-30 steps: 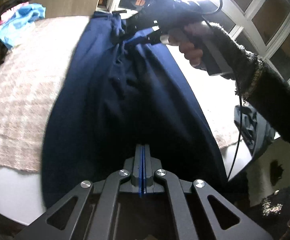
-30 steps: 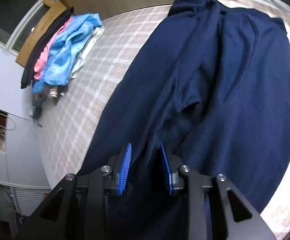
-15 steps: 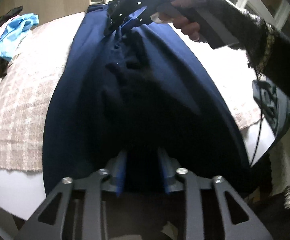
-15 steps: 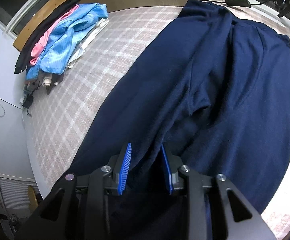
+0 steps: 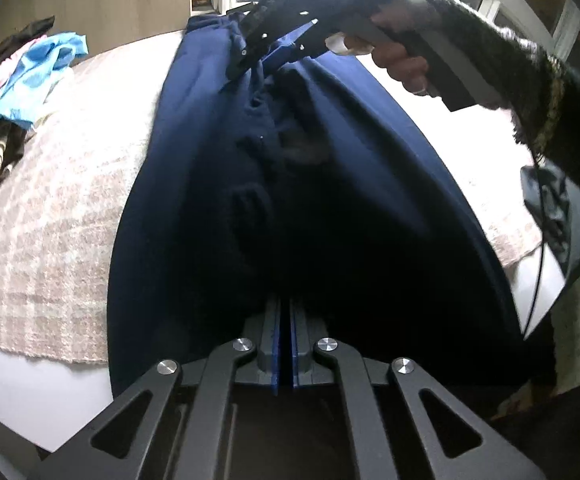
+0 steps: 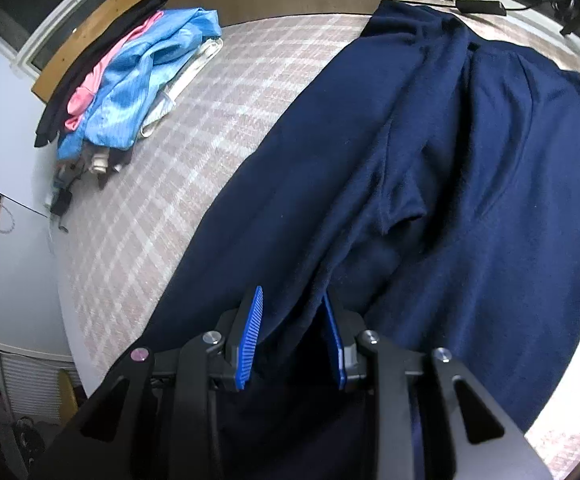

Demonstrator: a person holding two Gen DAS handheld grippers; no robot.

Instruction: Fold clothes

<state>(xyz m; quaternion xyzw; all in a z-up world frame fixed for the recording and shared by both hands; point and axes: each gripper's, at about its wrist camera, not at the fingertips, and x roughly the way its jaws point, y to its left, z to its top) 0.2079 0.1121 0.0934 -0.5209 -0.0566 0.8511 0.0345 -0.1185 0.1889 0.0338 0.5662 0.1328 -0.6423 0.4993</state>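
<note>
Navy trousers (image 6: 469,200) spread along plaid blanket (image 6: 194,168). Left gripper (image 5: 285,344) fingers pressed together, seemingly pinching near trouser edge. Right gripper (image 6: 291,336) fingers spread around a fabric fold. Pile of clothes (image 6: 130,92) well apart from trousers.

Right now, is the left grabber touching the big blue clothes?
Touching. In the left wrist view the left gripper has its jaws shut together, and the navy garment runs straight into them, so its edge is pinched.

both wrist views face opposite ways, close over navy garment (image 5: 218,200).
</note>
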